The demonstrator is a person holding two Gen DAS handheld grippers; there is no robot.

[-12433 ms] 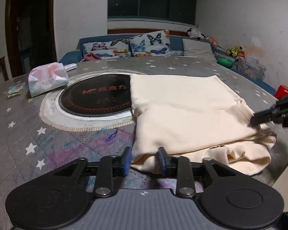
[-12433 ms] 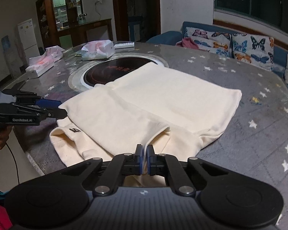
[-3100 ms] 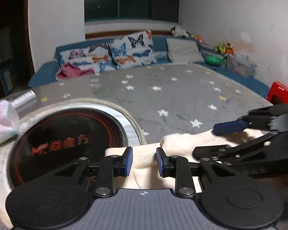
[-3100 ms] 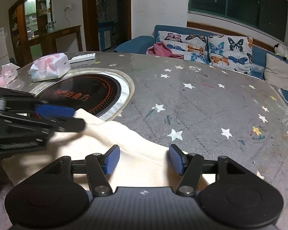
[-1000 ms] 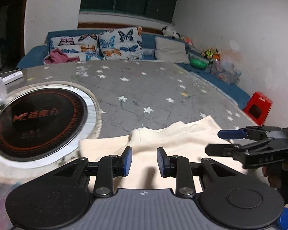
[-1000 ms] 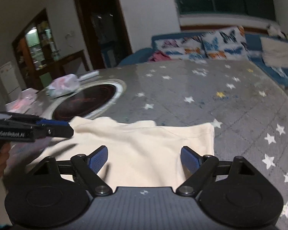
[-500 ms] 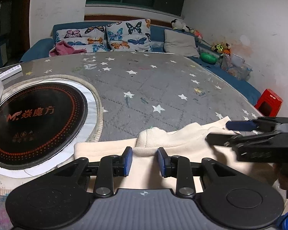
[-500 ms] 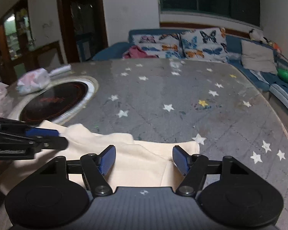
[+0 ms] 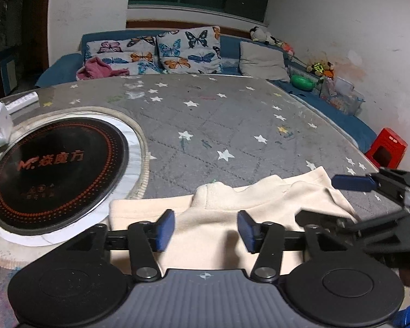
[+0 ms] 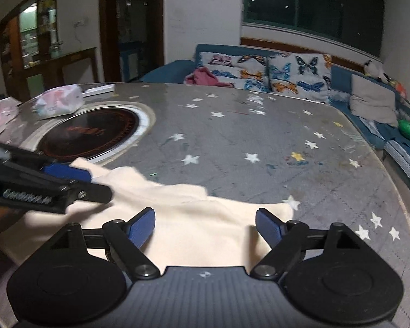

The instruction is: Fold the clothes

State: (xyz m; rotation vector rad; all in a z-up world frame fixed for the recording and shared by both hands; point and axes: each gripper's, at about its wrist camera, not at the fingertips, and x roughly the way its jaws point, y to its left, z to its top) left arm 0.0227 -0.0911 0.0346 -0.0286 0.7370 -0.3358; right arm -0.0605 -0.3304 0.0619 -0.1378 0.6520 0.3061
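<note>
A cream garment (image 9: 227, 207) lies folded into a small bundle at the near edge of the star-patterned table (image 9: 218, 120). My left gripper (image 9: 206, 229) is open just above its near part, holding nothing. My right gripper (image 10: 205, 225) is open wide over the same garment (image 10: 194, 213), also empty. The right gripper shows at the right of the left wrist view (image 9: 369, 191), over the garment's right corner. The left gripper shows at the left of the right wrist view (image 10: 68, 180), over the garment's left corner.
A round black induction hob (image 9: 54, 169) is set into the table to the left of the garment. Tissue packs (image 10: 60, 104) lie beyond it. A blue sofa with butterfly cushions (image 9: 161, 52) runs behind the table. A red stool (image 9: 386, 147) stands at the right.
My left gripper's jaws have opened wider than half a second ago. My right gripper's jaws have also widened. Both stay over the folded garment at the table's near edge.
</note>
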